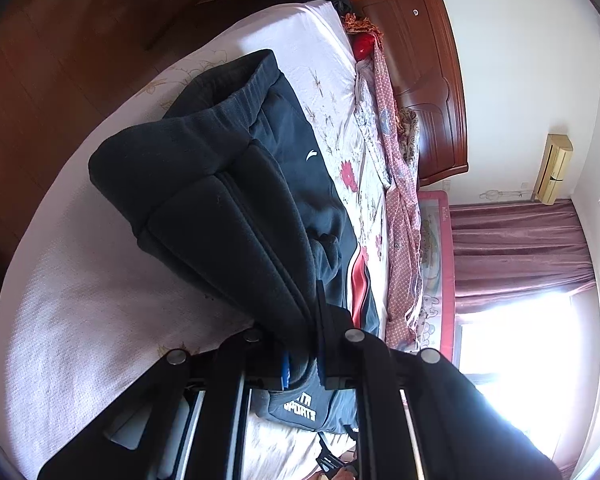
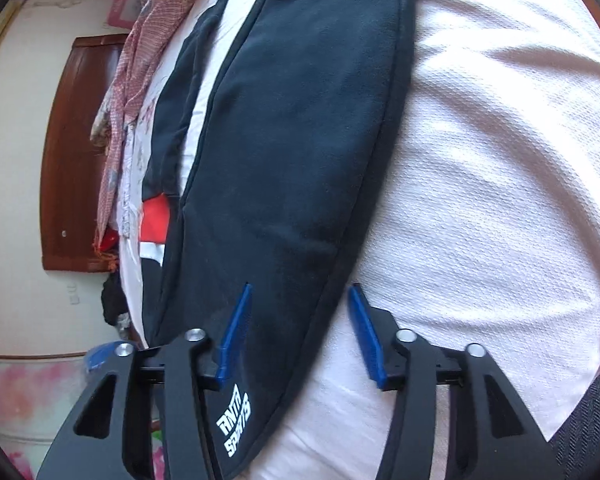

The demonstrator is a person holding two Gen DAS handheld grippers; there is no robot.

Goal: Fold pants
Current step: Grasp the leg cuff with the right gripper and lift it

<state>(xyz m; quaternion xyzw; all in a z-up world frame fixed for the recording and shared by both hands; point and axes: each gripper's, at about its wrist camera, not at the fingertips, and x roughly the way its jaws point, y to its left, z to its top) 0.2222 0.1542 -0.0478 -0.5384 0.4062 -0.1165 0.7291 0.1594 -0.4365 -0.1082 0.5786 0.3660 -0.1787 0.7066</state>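
A bedroom: a bed (image 1: pixel 80 288) under a pale pink textured sheet, a dark wooden headboard (image 1: pixel 424 80) against a white wall, maroon curtains (image 1: pixel 520 244) beside a bright window.

The left gripper (image 1: pixel 302 364) has its jaws pressed together on a fold of the pants (image 1: pixel 228 200), pinching the dark cloth so that a thick doubled layer rises up from the jaws and drapes away over the bed. Beyond that raised fold the ribbed waistband (image 1: pixel 236 92) lies toward the far end of the mattress, and a small white logo (image 1: pixel 311 155) shows on the flat part of the fabric. A red and white stripe (image 1: pixel 358 280) runs along the pants edge just beside the jaws. Below them, white "SPORTS" lettering (image 1: pixel 299 415) shows on a cuff end.

The right gripper (image 2: pixel 300 334) has its jaws spread, its blue pads (image 2: pixel 236 332) standing apart. One pad lies over the dark pant leg (image 2: pixel 300 140) and the other over the sheet, with the leg's seamed edge running between them. Whether either pad touches the cloth I cannot tell. The same white lettering (image 2: pixel 236 426) sits near this gripper's base.

A pink patterned blanket (image 1: pixel 400 208) is bunched along the bed's far side.
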